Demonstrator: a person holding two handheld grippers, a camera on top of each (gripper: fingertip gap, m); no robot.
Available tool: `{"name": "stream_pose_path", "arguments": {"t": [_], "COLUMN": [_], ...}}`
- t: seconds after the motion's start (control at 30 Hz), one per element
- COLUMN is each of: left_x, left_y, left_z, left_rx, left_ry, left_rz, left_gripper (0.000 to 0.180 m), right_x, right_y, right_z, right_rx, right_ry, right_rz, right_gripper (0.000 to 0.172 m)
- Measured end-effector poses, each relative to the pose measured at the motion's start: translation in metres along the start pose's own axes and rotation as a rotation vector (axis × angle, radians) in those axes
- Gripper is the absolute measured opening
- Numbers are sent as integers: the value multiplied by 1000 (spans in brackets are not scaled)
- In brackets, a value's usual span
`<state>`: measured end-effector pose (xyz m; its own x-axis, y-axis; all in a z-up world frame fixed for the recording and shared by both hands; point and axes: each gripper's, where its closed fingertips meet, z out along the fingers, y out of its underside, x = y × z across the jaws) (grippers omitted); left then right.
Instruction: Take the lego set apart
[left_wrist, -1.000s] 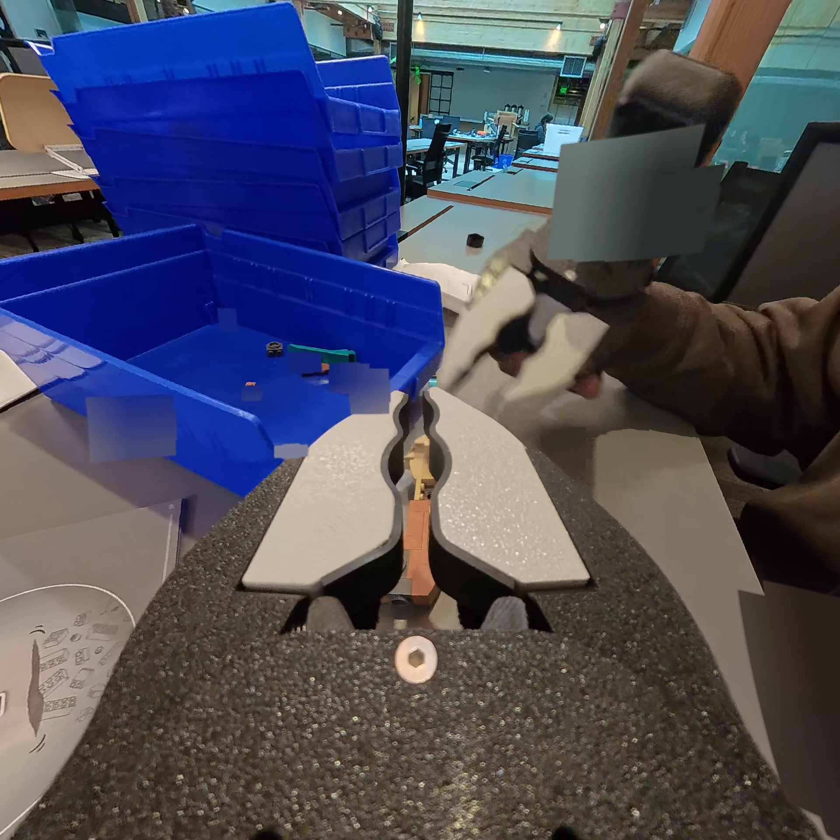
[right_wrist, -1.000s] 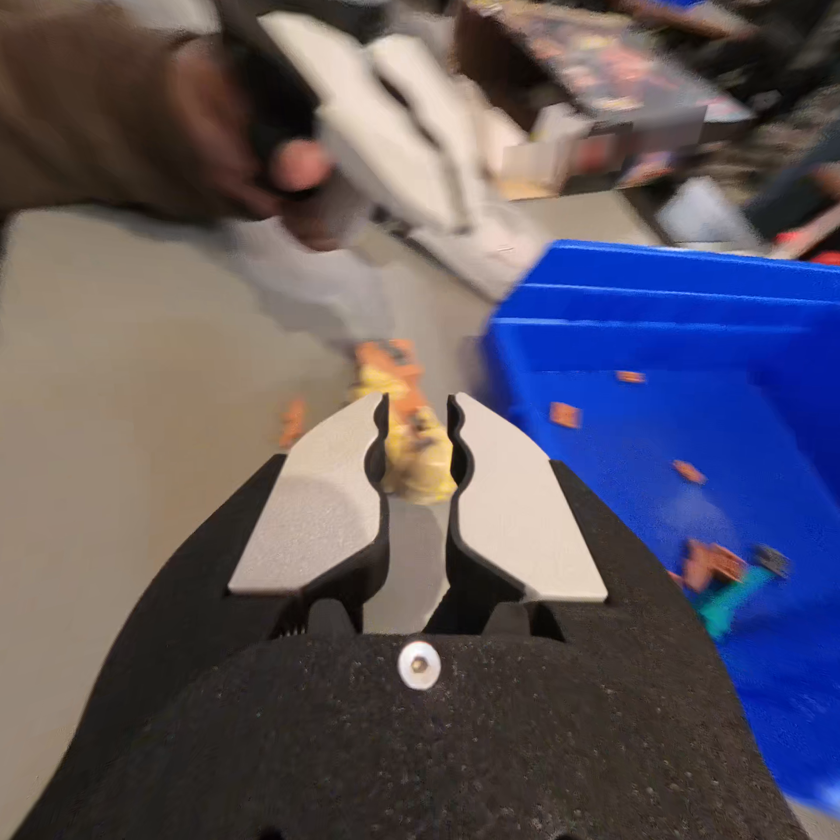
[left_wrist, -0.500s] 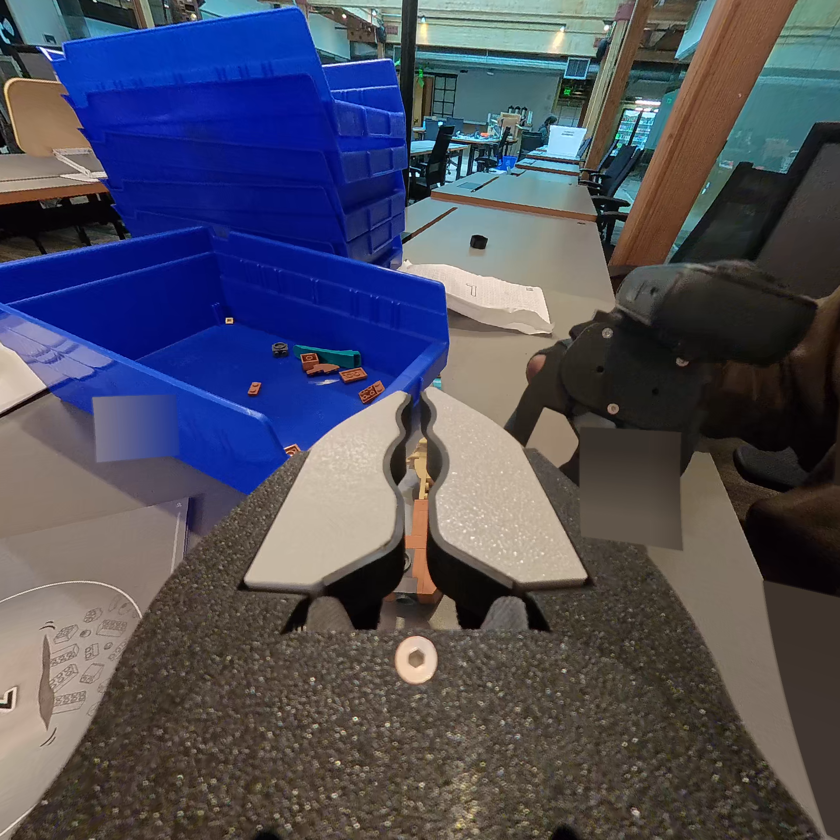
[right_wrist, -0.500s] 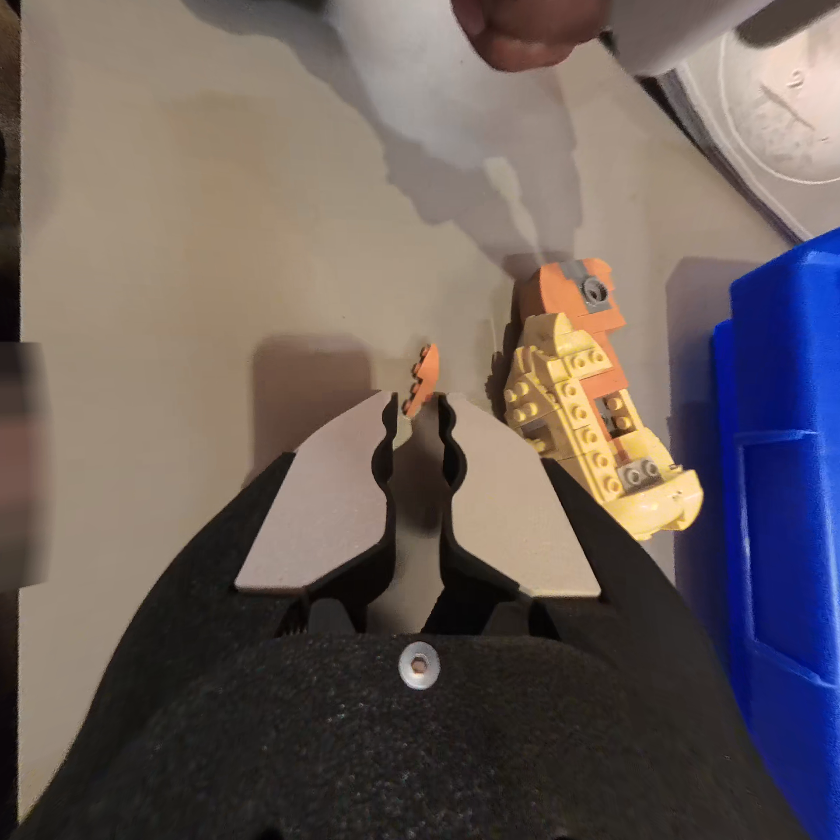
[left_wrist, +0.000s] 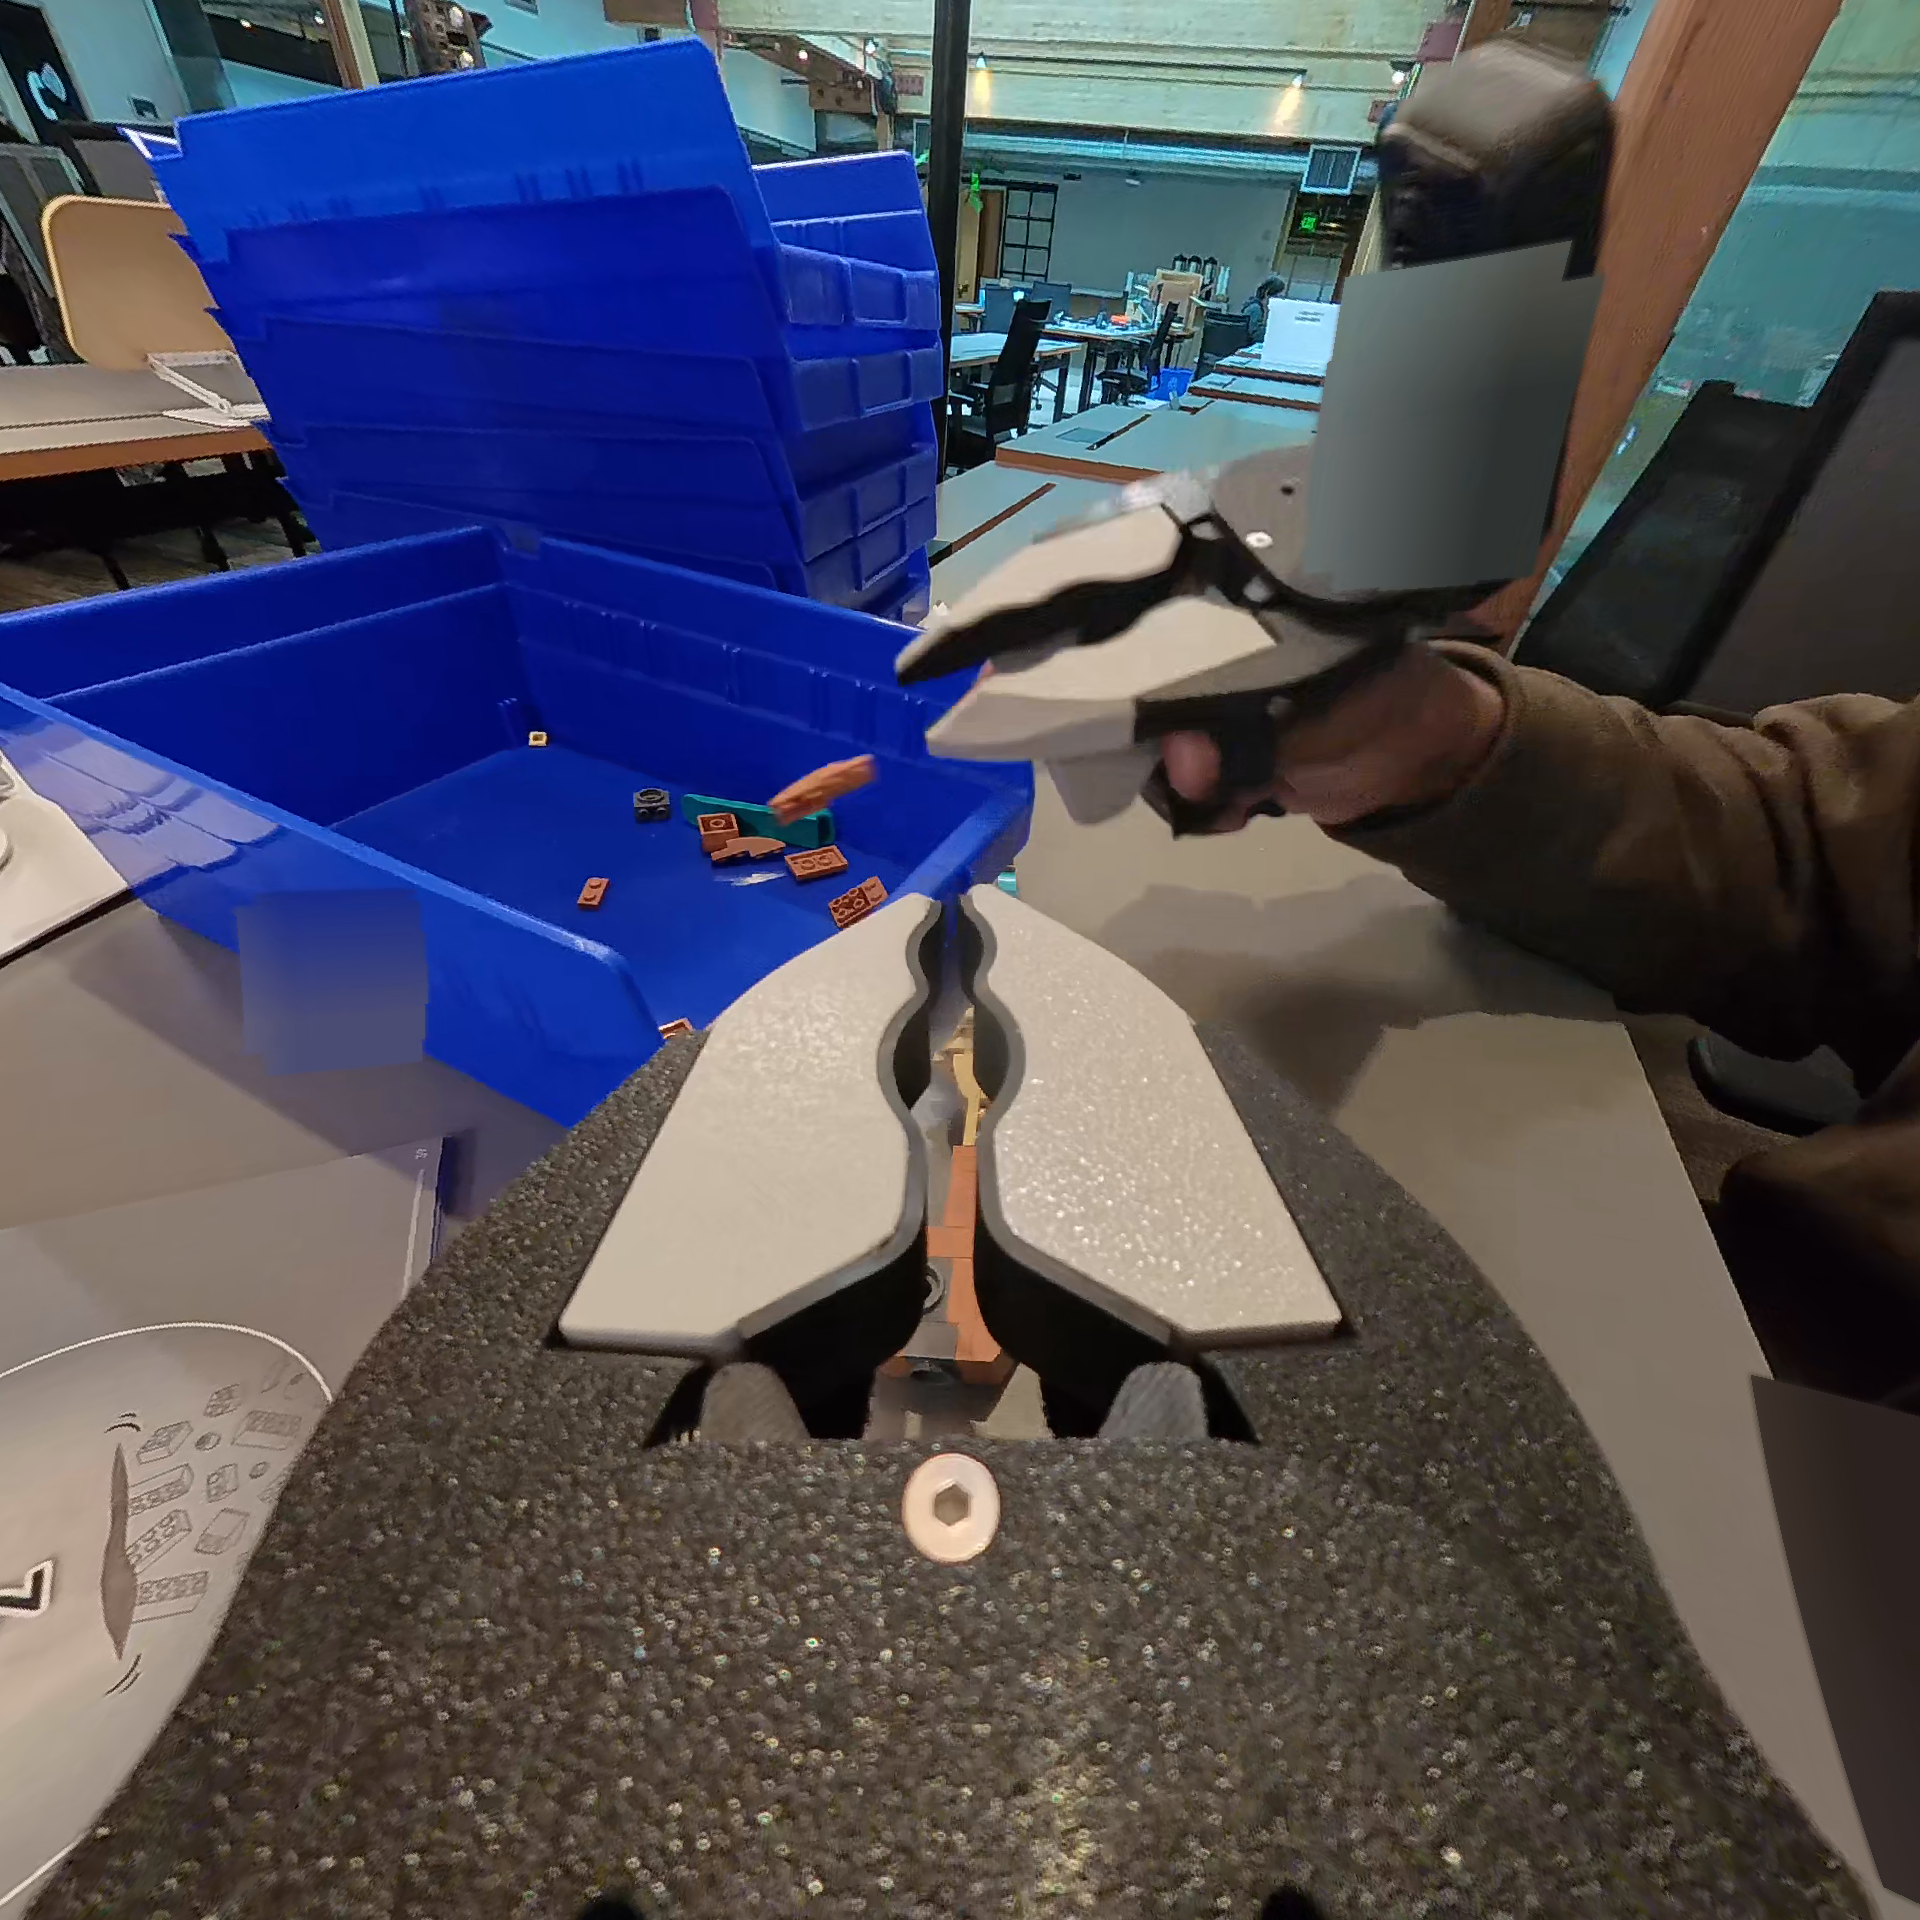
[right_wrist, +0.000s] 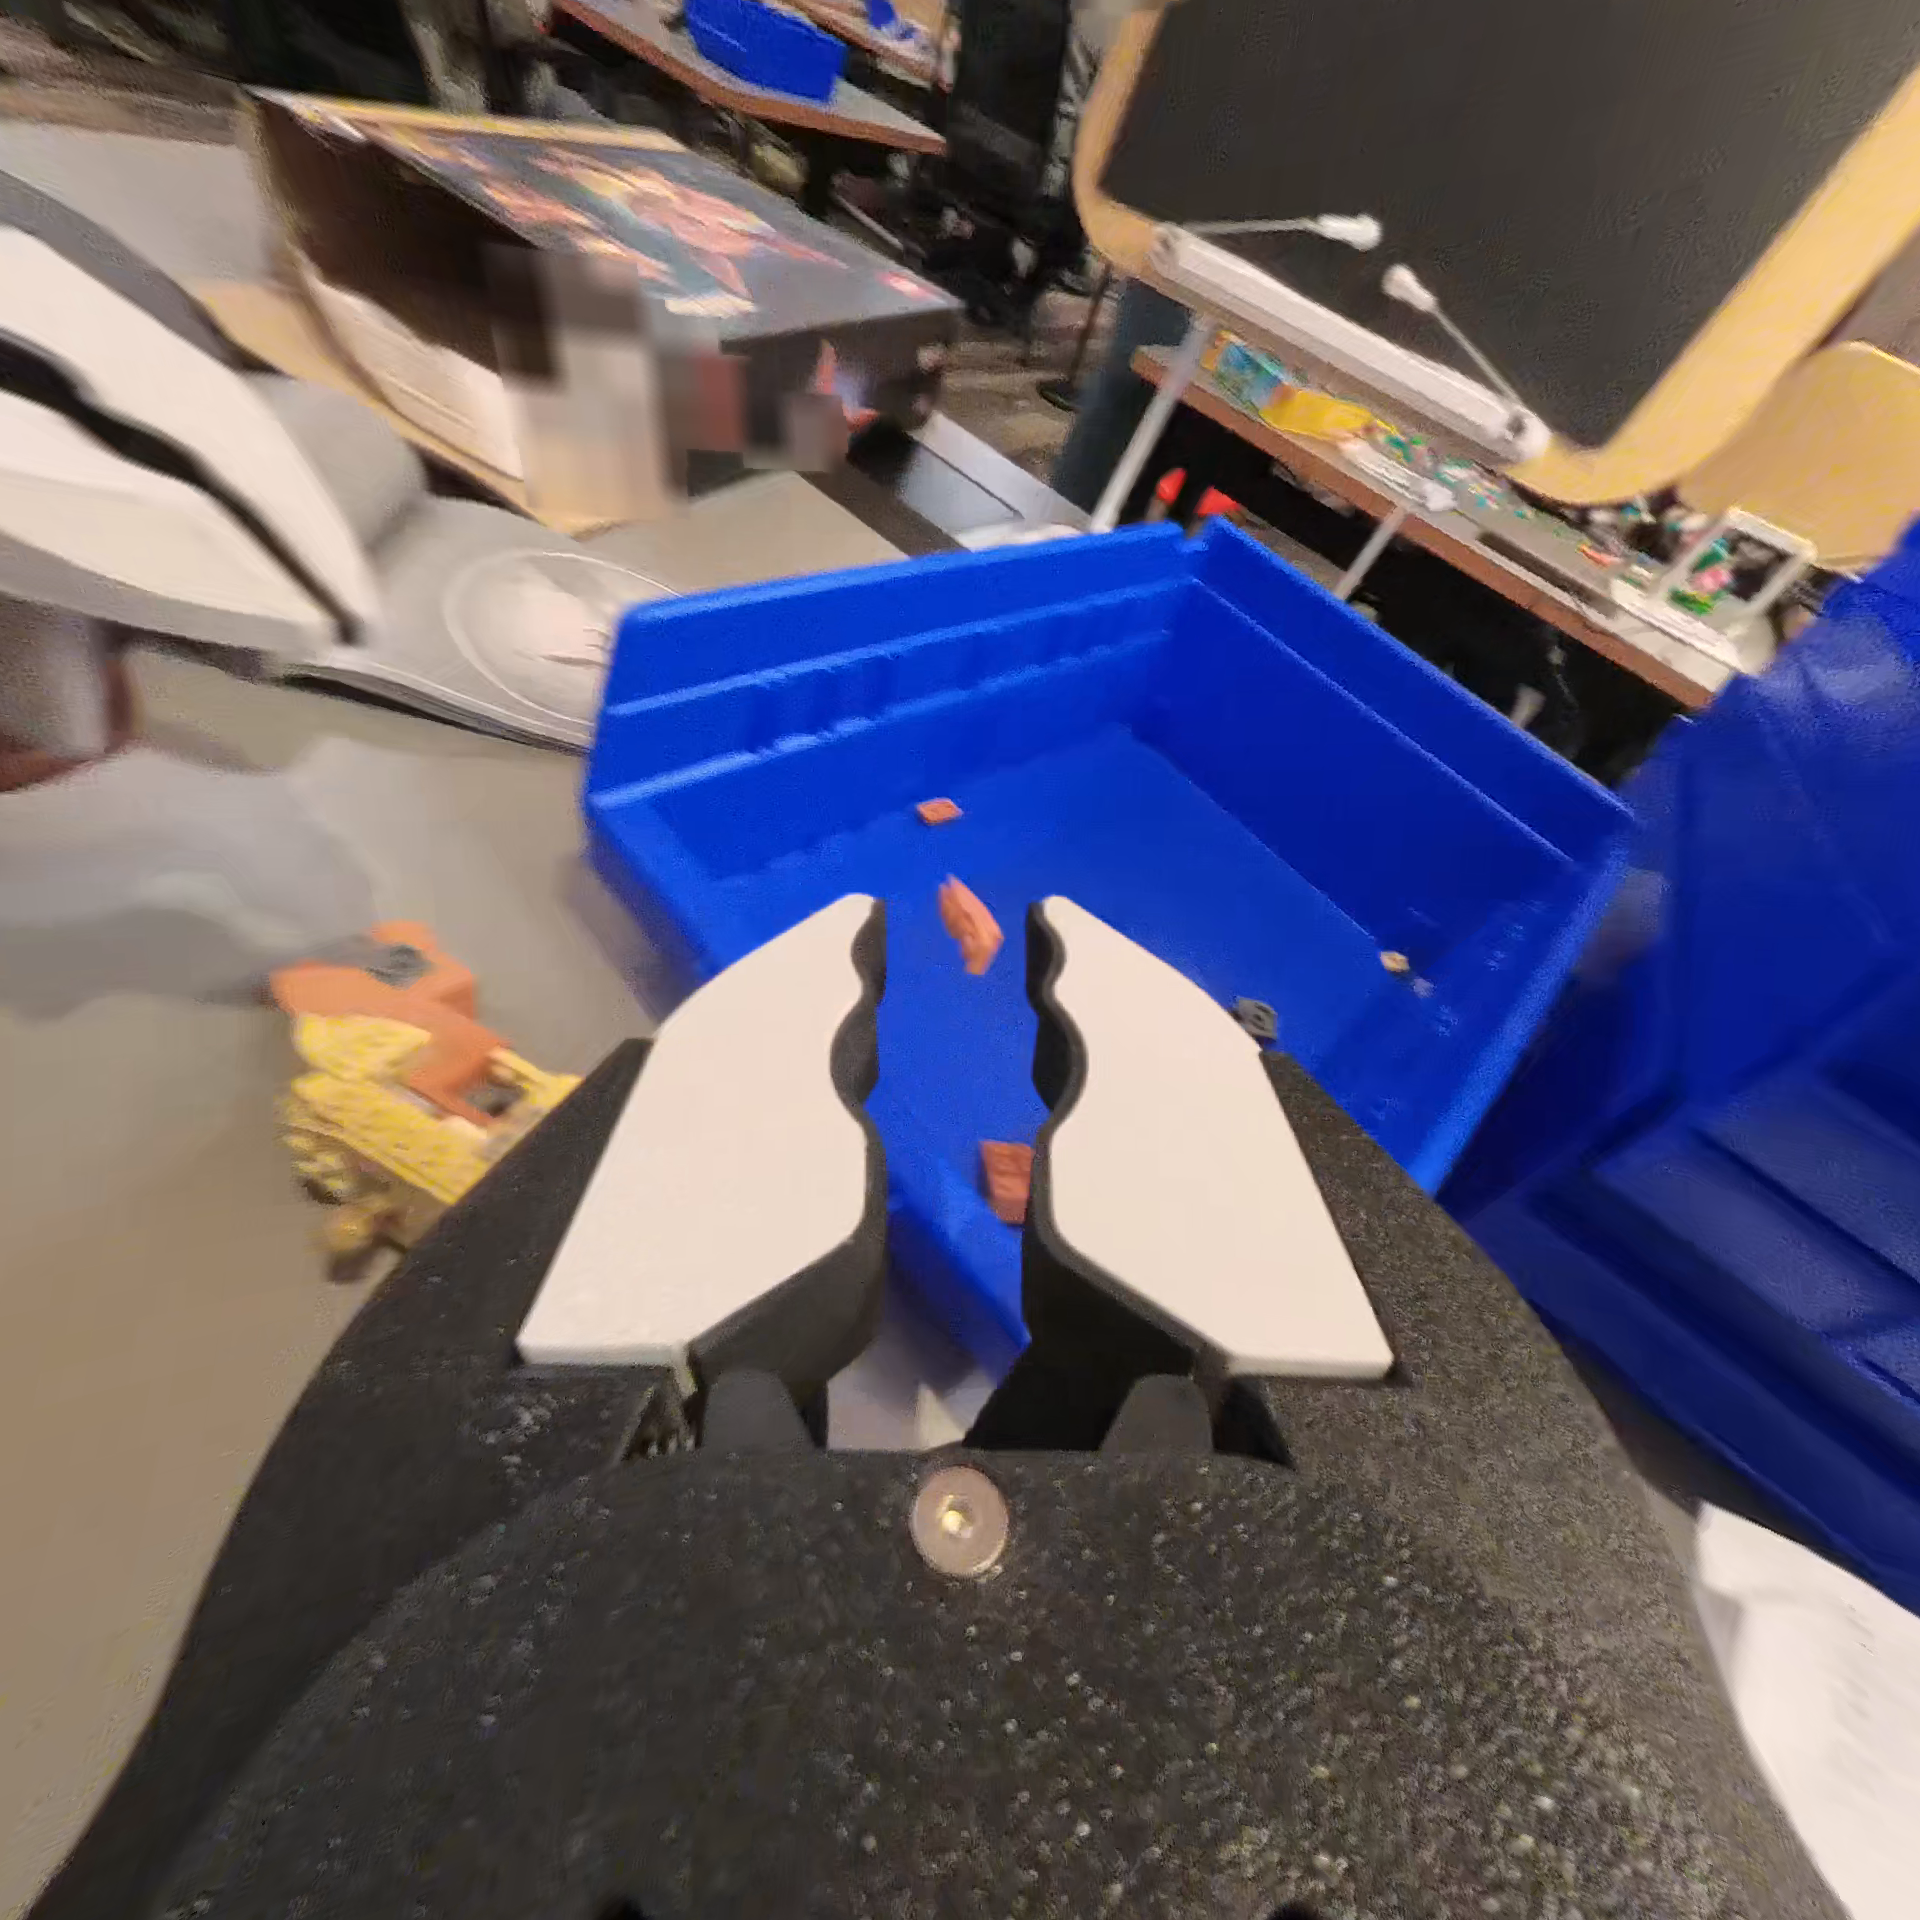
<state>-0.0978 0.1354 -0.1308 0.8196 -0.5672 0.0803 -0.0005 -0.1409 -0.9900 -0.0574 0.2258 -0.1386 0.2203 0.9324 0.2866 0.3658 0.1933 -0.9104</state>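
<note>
My right gripper (right_wrist: 956, 909) is open over the near corner of a blue bin (right_wrist: 831, 665). A small orange-brown piece (right_wrist: 969, 925) is in the air just past its fingertips, touching neither pad. In the left wrist view the same piece (left_wrist: 824, 787) hangs below the right gripper (left_wrist: 920, 701), above the bin (left_wrist: 540, 987). Several orange-brown plates, a teal piece (left_wrist: 727, 810) and a black piece (left_wrist: 651, 803) lie in the bin. My left gripper (left_wrist: 951, 909) is shut. A yellow and orange brick model (right_wrist: 395, 1049) lies on the table below it and shows through the slit between its fingers (left_wrist: 961, 1174).
A stack of blue bins (left_wrist: 540, 343) stands behind the open bin. A booklet with brick drawings (left_wrist: 156, 1507) lies at the near left. A person's brown sleeve (left_wrist: 1662, 810) reaches in from the right. A box with a printed lid (right_wrist: 623, 218) stands behind. The grippers' ends are close to 11 centimeters from one another.
Half a second ago the right gripper closed on the small orange piece on the table beside the model. It has swung over the bin and opened, and the piece has left the grasp. The left gripper stays shut.
</note>
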Motion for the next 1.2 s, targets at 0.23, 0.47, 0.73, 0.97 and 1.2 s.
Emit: {"name": "stream_pose_path", "arguments": {"t": [0.23, 0.47, 0.73, 0.97, 1.2], "left_x": [0, -1, 2, 4, 12], "left_y": [2, 3, 6, 9, 15], "left_z": [0, 0, 3, 5, 9], "left_rx": [-8, -12, -22, -36, -70], "left_ry": [-8, -6, 0, 9, 33], "left_rz": [15, 12, 24, 26, 105], "left_gripper": [1, 1, 1, 2, 2], "right_x": [23, 32, 35, 18, -27], "right_y": [8, 100, 142, 143, 100], "right_z": [-26, -60, -34, -32, -60], "right_rx": [3, -298, -443, -445, -303], "right_ry": [-128, -393, -353, -430, -734], "right_rz": [-17, 17, -27, -28, 123], "right_gripper": [29, 18, 36, 10, 8]}}
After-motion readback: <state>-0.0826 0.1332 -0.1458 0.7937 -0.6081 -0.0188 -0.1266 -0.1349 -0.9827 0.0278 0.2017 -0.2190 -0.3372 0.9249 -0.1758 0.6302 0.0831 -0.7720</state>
